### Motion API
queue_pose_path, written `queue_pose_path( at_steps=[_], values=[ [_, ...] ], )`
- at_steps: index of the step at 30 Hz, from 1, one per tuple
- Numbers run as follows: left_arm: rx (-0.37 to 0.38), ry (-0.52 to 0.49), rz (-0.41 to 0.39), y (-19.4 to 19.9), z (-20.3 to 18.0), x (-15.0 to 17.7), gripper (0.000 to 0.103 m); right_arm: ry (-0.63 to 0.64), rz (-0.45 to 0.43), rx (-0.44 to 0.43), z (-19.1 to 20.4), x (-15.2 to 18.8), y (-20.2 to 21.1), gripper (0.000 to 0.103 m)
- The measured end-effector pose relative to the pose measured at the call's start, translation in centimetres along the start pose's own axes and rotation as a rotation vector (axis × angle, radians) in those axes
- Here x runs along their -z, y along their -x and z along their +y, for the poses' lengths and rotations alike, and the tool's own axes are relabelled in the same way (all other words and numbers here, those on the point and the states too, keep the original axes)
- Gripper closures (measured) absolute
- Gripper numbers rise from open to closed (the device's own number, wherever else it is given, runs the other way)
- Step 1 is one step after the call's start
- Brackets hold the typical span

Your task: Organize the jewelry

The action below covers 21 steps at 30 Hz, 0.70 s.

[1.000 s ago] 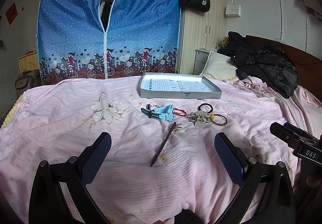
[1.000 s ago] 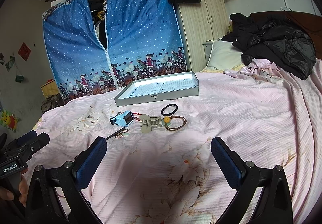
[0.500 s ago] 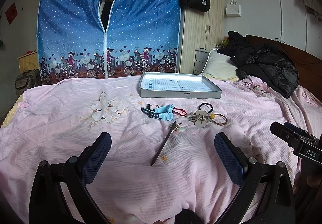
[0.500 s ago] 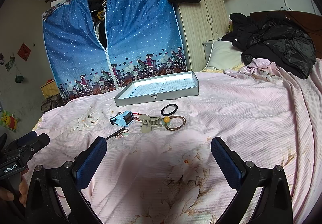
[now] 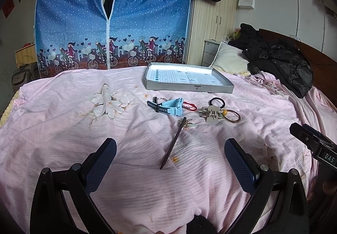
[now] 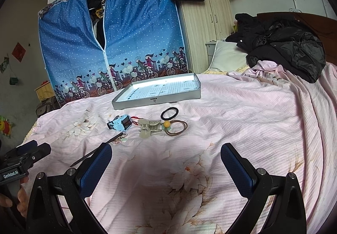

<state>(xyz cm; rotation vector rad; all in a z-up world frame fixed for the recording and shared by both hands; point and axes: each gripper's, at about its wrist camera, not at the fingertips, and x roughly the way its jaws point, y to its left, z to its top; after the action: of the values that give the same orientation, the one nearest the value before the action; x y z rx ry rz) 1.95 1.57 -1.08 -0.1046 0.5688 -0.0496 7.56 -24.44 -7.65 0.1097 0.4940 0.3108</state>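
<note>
Grippers are held low over the near edge of a pink flower-printed bedsheet (image 5: 63, 120). The left gripper (image 5: 169, 157) is seen with its blue-padded fingers spread wide, nothing between them; the right gripper (image 6: 166, 162) is likewise spread and empty. Each tool is caught at the edge of the other's view, gripped by a hand (image 6: 14, 198).

A thin dark hair stick with a beaded ornament at its far end (image 5: 174, 141) is laid on the sheet just ahead of the left gripper, its tip pointing back toward the fingers. Beyond it, a loose row of items is spread across the middle of the bed: a light blue watch with a dark strap (image 5: 168, 105), a red beaded cord (image 5: 189, 106) touching its right side, a beige claw hair clip (image 5: 211, 114), a brown hair tie with a yellow bead (image 5: 231, 117) against the clip, and a black hair tie (image 5: 217, 101) just behind.

Farther back, a shallow grey rectangular tray with a white printed lining (image 5: 189, 88) is set on the sheet, apart from the row; no jewelry is seen inside it. A black jacket (image 5: 280, 61) is heaped at the right by a pillow. A blue polka-dot fabric wardrobe (image 5: 111, 13) is stood behind the bed.
</note>
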Motion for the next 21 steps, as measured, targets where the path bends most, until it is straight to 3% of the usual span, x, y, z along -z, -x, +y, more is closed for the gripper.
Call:
queue_pose_path(
  at_steps=[4, 7, 11, 16, 21],
  values=[
    [0.075, 0.018, 0.045, -0.6, 1.8, -1.1, 0.003, 0.035, 0.042, -0.007, 1.0, -1.8, 0.5, 0.000],
    [0.134, -0.016, 0.094, -1.2, 2.7, -2.4, 0.003, 0.063, 0.134, -0.026, 1.8, -3.7, 0.2, 0.000],
    [0.206, -0.042, 0.141, -1.9, 2.8, -4.2, 0.003, -0.042, 0.243, -0.022, 1.4, -7.0, 0.5, 0.000],
    [0.283, -0.058, 0.173, -1.3, 3.0, -6.6, 0.003, -0.029, 0.251, 0.028, 2.1, -10.2, 1.6, 0.000],
    [0.340, -0.172, 0.189, 0.4, 1.9, -10.0, 0.003, 0.027, 0.291, 0.020, 4.4, -11.1, 2.8, 0.000]
  ],
)
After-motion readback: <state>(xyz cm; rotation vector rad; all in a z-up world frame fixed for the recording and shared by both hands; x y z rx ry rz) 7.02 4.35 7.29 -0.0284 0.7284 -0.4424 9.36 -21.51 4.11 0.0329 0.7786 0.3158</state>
